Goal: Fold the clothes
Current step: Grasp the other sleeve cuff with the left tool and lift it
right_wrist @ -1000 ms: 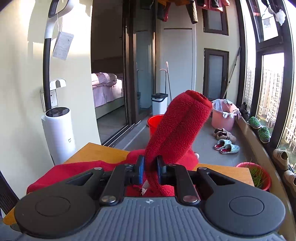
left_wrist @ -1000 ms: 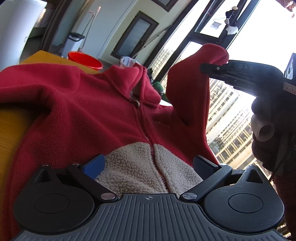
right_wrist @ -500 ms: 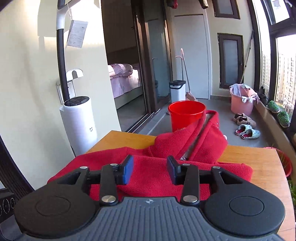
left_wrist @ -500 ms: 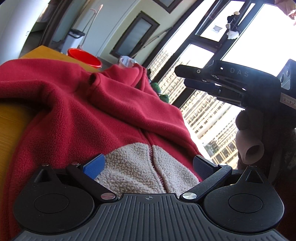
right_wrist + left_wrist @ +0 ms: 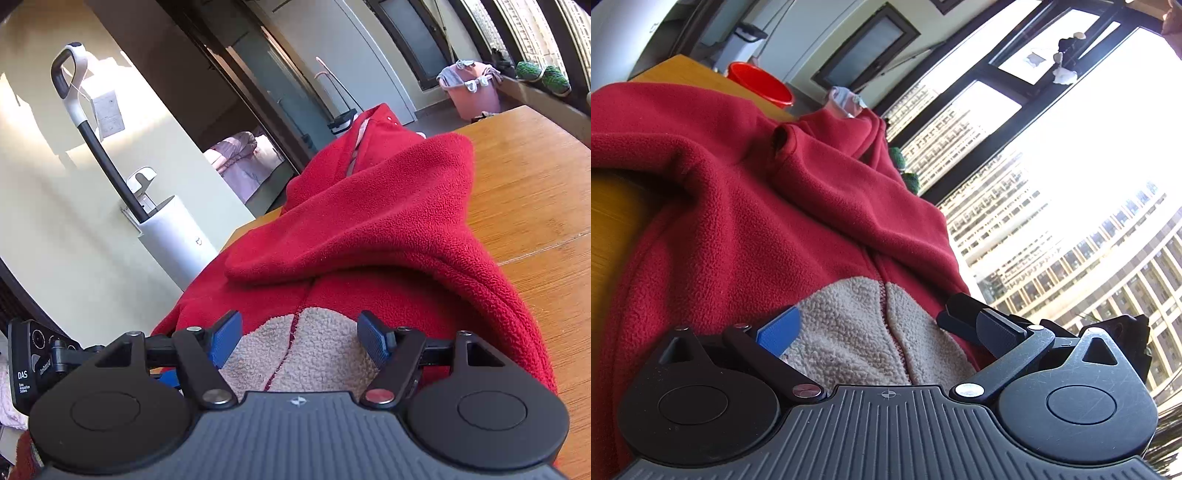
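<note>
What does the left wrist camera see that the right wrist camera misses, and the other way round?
Only the left wrist view shows the red bucket and the tall buildings outside the window.

Only the right wrist view shows the white vacuum stand, the bed through the doorway, and the bare wooden table beside the jacket.

Both show the red fleece jacket, its cream hem panel and the pink basket. The left tool is open; the right tool is opening, gripping nothing.

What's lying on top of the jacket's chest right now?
A folded-over red sleeve lies across the red jacket chest; the zipper beneath it is covered, only the cream hem panel shows.
</note>
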Demonstrator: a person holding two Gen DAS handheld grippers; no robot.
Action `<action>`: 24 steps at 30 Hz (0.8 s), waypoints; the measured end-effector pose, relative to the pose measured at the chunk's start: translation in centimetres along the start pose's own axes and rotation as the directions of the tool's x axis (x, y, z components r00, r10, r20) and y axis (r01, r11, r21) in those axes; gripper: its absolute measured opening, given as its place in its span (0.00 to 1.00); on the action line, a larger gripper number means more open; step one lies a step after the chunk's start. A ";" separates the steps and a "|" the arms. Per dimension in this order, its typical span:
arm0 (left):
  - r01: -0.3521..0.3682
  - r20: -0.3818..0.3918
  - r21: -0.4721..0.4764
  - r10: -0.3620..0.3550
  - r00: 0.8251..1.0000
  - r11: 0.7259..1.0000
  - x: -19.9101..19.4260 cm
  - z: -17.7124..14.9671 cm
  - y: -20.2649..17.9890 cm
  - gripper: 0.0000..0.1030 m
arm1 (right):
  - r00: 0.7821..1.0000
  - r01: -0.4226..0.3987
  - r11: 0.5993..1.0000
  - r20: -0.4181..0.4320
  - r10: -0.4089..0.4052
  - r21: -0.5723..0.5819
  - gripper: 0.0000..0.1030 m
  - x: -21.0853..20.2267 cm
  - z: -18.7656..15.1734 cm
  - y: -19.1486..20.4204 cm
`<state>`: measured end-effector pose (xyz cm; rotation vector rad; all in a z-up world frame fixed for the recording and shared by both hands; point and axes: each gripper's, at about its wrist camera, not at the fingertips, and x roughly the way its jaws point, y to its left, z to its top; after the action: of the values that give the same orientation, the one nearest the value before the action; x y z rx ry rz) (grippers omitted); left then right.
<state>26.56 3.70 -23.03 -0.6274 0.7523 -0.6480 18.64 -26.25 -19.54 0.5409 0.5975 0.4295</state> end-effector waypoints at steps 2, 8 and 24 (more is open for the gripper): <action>0.026 0.055 -0.092 -0.021 0.998 0.995 -2.3 0.9 1.4 1.00 | 1.000 -0.020 1.000 0.011 0.020 0.020 0.81 -0.3 -0.1 -0.5; -0.007 0.302 -0.416 0.145 0.942 0.909 -12.8 3.1 9.0 1.00 | 0.998 -0.055 0.998 0.004 0.055 0.014 0.86 0.0 0.1 -0.2; 0.072 0.222 -0.914 0.344 0.912 0.400 -12.8 1.6 26.4 0.96 | 0.998 -0.053 0.999 0.015 0.053 -0.003 0.93 -0.2 0.0 0.1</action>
<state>28.55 30.20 -35.62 -1.6629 0.7371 0.1603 18.50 -26.32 -19.41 0.5586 0.5687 0.4758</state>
